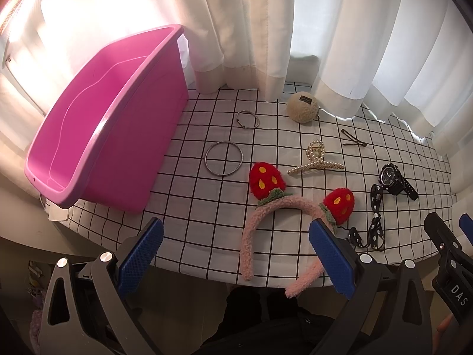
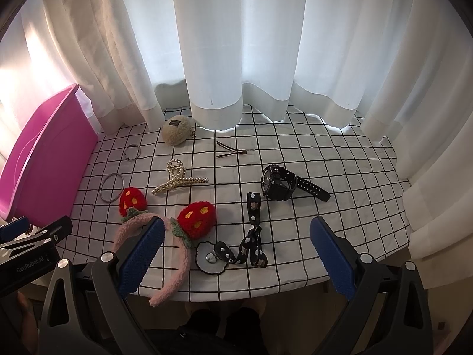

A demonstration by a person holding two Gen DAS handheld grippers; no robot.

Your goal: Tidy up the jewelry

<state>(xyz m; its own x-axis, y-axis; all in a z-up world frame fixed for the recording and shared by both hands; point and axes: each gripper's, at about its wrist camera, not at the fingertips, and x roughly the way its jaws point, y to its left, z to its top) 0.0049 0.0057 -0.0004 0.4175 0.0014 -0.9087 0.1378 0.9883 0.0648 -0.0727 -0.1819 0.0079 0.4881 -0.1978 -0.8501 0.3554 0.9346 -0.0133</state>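
Observation:
A pink bin (image 1: 97, 136) stands at the table's left, also seen in the right wrist view (image 2: 44, 159). A pink strawberry headband (image 1: 266, 216) (image 2: 177, 236) lies at the front edge. Behind it lie a pearl claw clip (image 1: 316, 159) (image 2: 177, 180), two metal bangles (image 1: 223, 158) (image 1: 248, 119), a brown hair pin (image 1: 353, 140) (image 2: 230, 149), a beige fluffy pouch (image 1: 302, 107) (image 2: 176, 130), a black watch (image 1: 393, 179) (image 2: 280, 183) and a black patterned strap (image 1: 375, 222) (image 2: 254, 236). My left gripper (image 1: 236, 254) and my right gripper (image 2: 236, 251) are both open and empty above the front edge.
The table has a white checked cloth (image 1: 207, 213) (image 2: 340, 183). White curtains (image 1: 295, 29) (image 2: 236, 44) hang along the back and right, touching the cloth. The right gripper's body shows at the lower right of the left wrist view (image 1: 446, 254).

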